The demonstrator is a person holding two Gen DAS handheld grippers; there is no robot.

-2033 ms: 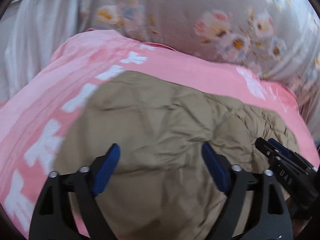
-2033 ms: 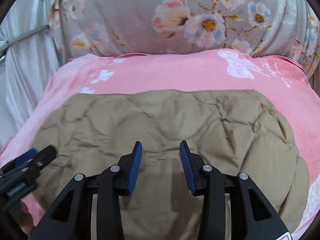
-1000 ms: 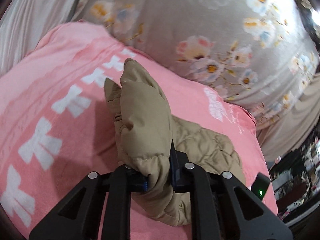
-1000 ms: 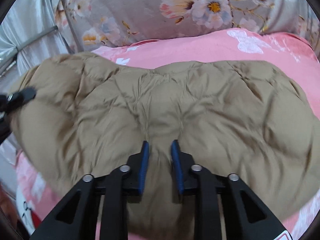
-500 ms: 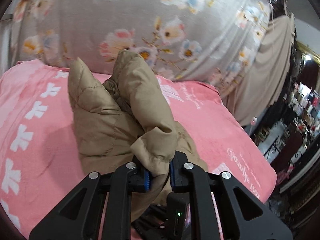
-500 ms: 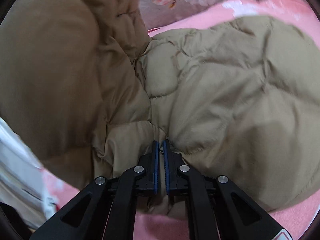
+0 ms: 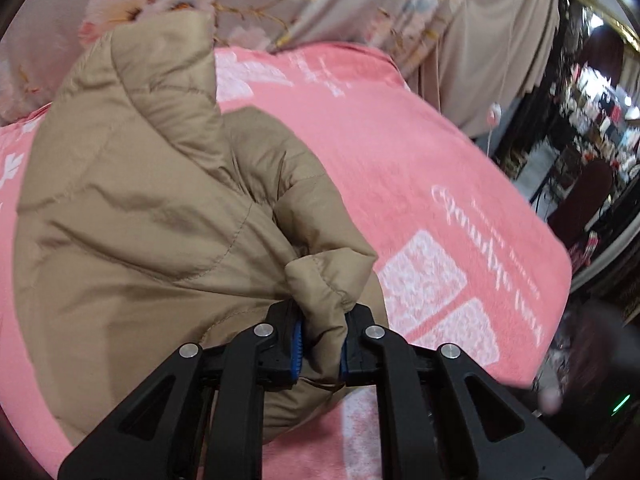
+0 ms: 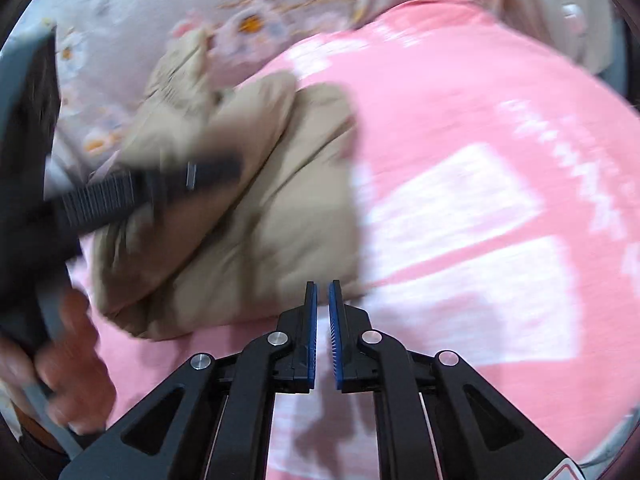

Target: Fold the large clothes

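Your left tongs (image 7: 320, 344) pinch a bunched edge of the tan jacket (image 7: 152, 208), lifted over the pink blanket (image 7: 400, 168). Right tongs (image 8: 323, 332) nearly closed, empty. Risk: padded fabric slipping out, fold collapsing.

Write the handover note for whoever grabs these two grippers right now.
Left gripper: shut on a bunched edge of the tan puffer jacket, holding it up off the pink blanket.
Right gripper: nearly shut, a thin gap between the pads, nothing in it; it hovers over the blanket just beside the jacket's near corner.
Jacket: gathered into a thick bundle on the left part of the blanket, in front of the floral fabric. The right wrist view is motion-blurred, so exact edges are unclear.
Done: jacket doubled over at least once.
Left: lay the held edge down, square up the bundle, release.
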